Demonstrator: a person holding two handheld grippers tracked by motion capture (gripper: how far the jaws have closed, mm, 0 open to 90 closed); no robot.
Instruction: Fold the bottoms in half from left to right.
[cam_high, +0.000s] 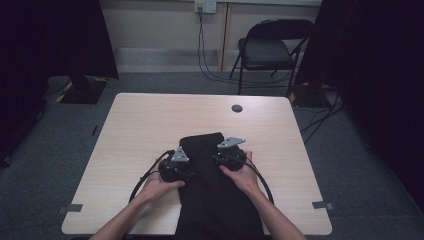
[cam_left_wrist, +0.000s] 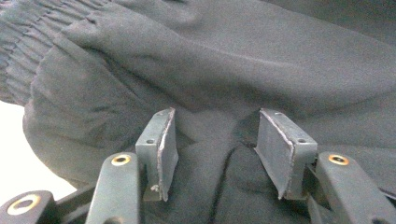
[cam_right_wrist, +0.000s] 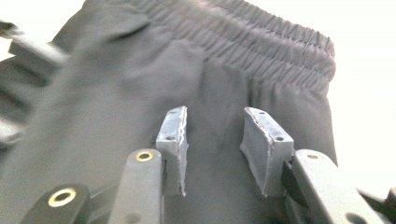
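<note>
Item: dark garment (cam_high: 210, 170), elastic-waisted, apparently trousers or shorts, lying on the pale wooden table (cam_high: 145, 125). Its long axis runs away from me, waistband at the far end, the rest trailing back over the near table edge between my forearms.

Left gripper (cam_high: 186, 169): at the garment's left border, roughly midway along the part on the table. In the left gripper view its jaws stand apart with a low ridge of cloth (cam_left_wrist: 219, 140) rising between the pads (cam_left_wrist: 168, 144); the pads do not press it. Released, nothing grasped.

Right gripper (cam_high: 220, 159): on the opposite border, a little farther forward than the left. In the right gripper view its jaws are likewise parted over flat fabric, with the gathered waistband (cam_right_wrist: 261, 42) just ahead of the tips. Released, nothing grasped.

Governing relation: the cloth lies directly under and between both sets of jaws, one gripper per long side, so I judge a pinch needs closing only, no reach. The right gripper is nearer the waistband.

Background: folding chair (cam_high: 270, 50), beyond the table.
</note>
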